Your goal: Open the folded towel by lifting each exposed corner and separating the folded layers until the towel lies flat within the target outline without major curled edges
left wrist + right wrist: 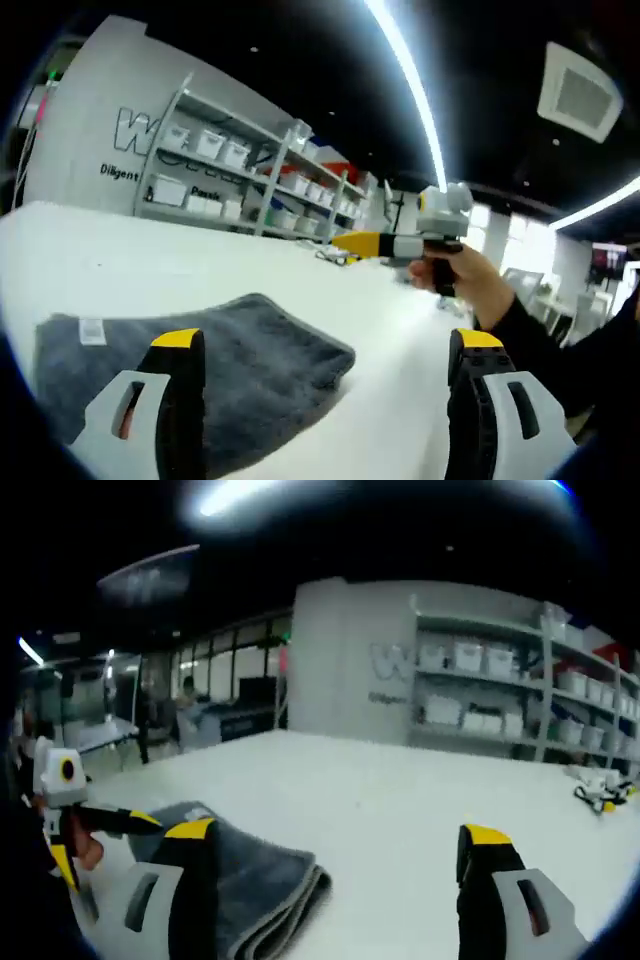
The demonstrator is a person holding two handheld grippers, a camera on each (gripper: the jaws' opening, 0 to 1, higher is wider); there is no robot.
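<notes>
A: Left gripper view, read from the left. What lies before your left tongs point(325, 365)?

B: The folded grey towel point(215, 375), lying on the white surface point(150, 260), with a small white label point(92, 330) near its left edge. Your left jaw stands in front of the towel; your right jaw stands over bare surface. The jaws are spread wide and grip nothing.

A: And further right in that view?

B: Your right tongs point(345, 243), held in your hand point(470, 285) above the surface, well apart from the towel. Behind them, shelving point(250, 185) with white bins lines the back wall.

A: Right gripper view, again from the left?

B: At the left edge your left tongs point(150, 820) reach in, yellow-tipped, just beside the towel's point(255, 885) near end; you cannot tell whether they touch it. The towel shows stacked folded layers along its rounded front edge.

A: State of your right tongs point(335, 870)?

B: Wide open, empty. Your left jaw overlaps the towel; your right jaw is over bare surface. At the far right, a small yellow-and-black object point(600, 795) lies on the surface, too small to identify.
</notes>
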